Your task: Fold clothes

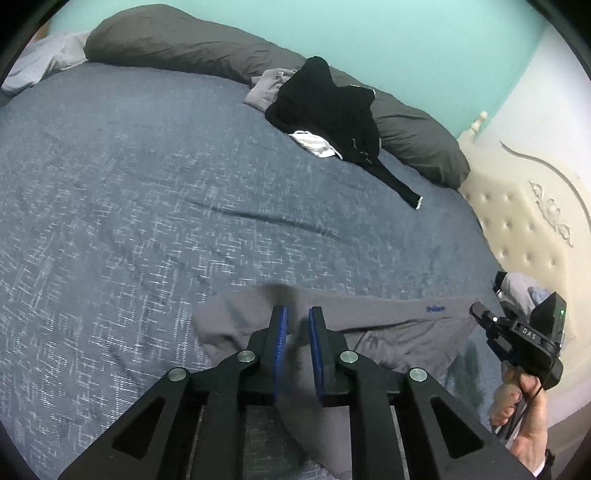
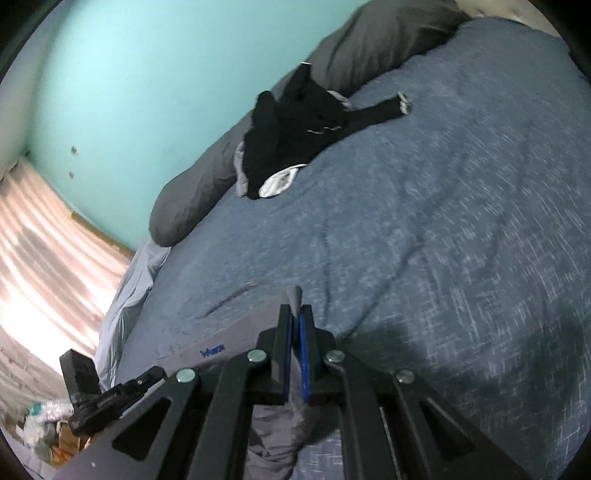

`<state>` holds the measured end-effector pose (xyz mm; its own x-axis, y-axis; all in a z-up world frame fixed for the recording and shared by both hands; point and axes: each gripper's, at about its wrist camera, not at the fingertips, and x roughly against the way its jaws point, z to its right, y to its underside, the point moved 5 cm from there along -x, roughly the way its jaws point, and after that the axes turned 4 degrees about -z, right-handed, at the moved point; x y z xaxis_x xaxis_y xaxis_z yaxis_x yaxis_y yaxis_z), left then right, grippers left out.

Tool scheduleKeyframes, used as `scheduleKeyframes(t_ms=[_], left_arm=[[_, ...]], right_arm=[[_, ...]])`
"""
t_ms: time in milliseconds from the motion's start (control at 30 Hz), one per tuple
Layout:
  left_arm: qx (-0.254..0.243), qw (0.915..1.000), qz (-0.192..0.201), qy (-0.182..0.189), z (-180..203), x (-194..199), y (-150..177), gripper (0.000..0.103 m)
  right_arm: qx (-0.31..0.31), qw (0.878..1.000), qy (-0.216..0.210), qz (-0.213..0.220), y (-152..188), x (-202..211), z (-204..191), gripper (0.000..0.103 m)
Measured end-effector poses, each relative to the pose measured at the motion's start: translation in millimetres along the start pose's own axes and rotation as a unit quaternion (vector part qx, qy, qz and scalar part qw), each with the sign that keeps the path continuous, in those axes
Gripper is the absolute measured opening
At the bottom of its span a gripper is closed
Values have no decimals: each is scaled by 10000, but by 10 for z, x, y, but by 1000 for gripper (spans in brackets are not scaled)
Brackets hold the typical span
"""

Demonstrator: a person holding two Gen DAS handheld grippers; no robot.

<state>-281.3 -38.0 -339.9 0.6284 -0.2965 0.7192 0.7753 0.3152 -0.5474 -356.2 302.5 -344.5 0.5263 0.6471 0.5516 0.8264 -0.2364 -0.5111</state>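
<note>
Grippers: two, one in each hand; each shows two black fingers with blue pads.
Left gripper (image 1: pixel 297 314): jaws apart with a clear gap between the pads, hanging over the upper edge of the grey garment (image 1: pixel 369 325); nothing between them.
Right gripper (image 2: pixel 296 314): jaws pressed together on a corner of the grey garment (image 2: pixel 236 332), a point of cloth sticking up past the tips.
Hands: one visible, the person's right hand (image 1: pixel 524 410), wrapped round the handle of the right gripper at the right rim of the left wrist view.
Grey garment: one, with a small blue logo (image 1: pixel 436 309) near its top edge, lying at the near edge of the bed (image 1: pixel 129 192) between the two grippers.
Clothes pile (image 1: pixel 325 107): one heap at the far side, a black long-sleeved piece on top, a white piece (image 1: pixel 314 142) and a pale grey piece (image 1: pixel 264 90) under it; one black sleeve (image 1: pixel 399 184) trails out onto the blue cover.
Pillows: a long dark grey roll (image 1: pixel 177 40) along the far edge, against the turquoise wall (image 1: pixel 369 26); how many pillows it is cannot be told.
Edges: cream tufted headboard (image 1: pixel 517 221) on the right in the left wrist view; curtain (image 2: pixel 44 236) and a cluttered floor corner (image 2: pixel 44 424) on the left in the right wrist view.
Open room: the wide middle of the blue cover lies bare between the grey garment and the pile, which are well apart.
</note>
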Motion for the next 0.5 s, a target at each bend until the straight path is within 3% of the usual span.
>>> scheduleKeyframes(t_ms=[167,367,433,467,500], left_arm=[[166,9998,-68,-129,-142,-12,36,31],[376,9984,-187,-374,-339,-49,88,32],[446,9977,-227,-456,-404,-61,106,32],[445,9977,-233,-460,-407,-62,110,32],[441,9977,-240,-461,-408,-64,114,33]], right_arm=[[-248,9996,122,-58,27,-20,152,3],[-409,9970,614,-251,71,-80,225,9],[-416,9963,724,-202,69,-44,213,19],[-389,9964,738,-152,54,-14,176,31],[-341,9969,703,-108,43,8,130,35]])
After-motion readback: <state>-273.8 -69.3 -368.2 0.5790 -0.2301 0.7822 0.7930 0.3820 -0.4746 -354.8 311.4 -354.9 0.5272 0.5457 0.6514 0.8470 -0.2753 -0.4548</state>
